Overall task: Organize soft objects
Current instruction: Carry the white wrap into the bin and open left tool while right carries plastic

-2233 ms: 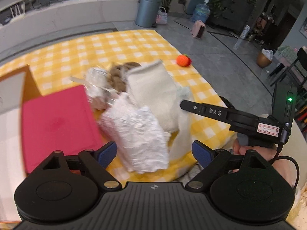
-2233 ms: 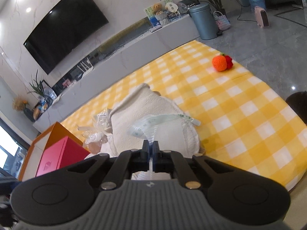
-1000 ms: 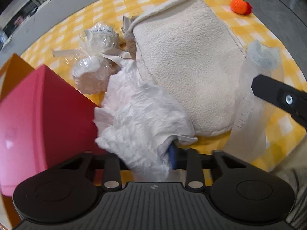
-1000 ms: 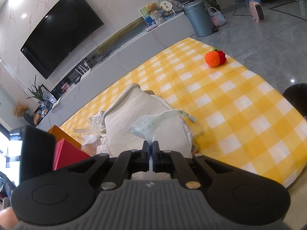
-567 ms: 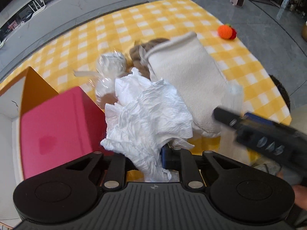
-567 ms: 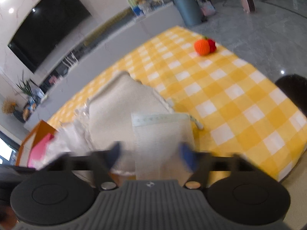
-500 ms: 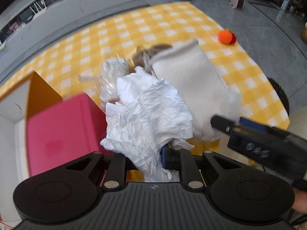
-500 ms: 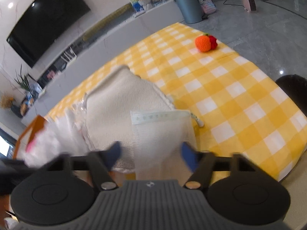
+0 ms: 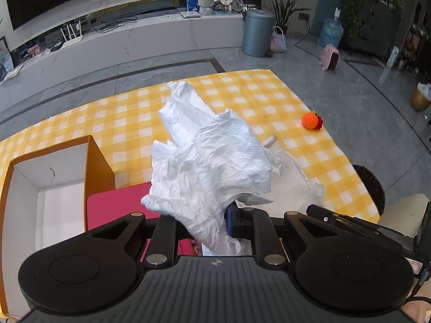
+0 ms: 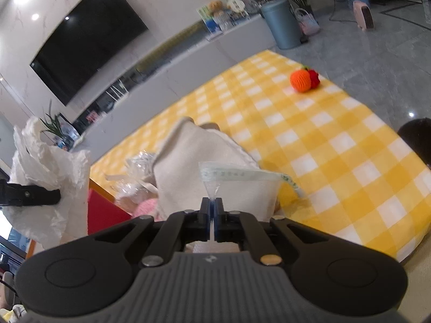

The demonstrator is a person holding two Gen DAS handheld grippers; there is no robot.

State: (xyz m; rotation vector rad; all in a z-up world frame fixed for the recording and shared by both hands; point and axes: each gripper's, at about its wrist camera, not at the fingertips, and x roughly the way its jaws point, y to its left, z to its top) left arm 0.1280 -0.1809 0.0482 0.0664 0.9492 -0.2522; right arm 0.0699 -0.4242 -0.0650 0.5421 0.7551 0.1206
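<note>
My left gripper [image 9: 200, 222] is shut on a crumpled white tissue sheet [image 9: 212, 158] and holds it up above the red box [image 9: 115, 204]. The sheet also shows in the right wrist view [image 10: 51, 172]. My right gripper [image 10: 212, 210] is shut on a thin clear plastic bag with a green printed strip [image 10: 239, 175], over a cream towel [image 10: 188, 156] on the yellow checked cloth [image 10: 323, 145]. A cellophane-wrapped bundle [image 10: 134, 172] and something pink [image 10: 146, 206] lie beside the towel.
An open orange box with a white inside [image 9: 54, 180] stands at the left. An orange crochet toy [image 9: 311, 120] lies near the cloth's far right edge [image 10: 304, 79]. A dark stool [image 9: 369, 185] stands by the table's right side.
My left gripper closed on the tissue sheet and lifted it clear of the pile, tilting up. My right gripper opened briefly, then shut again on the plastic bag.
</note>
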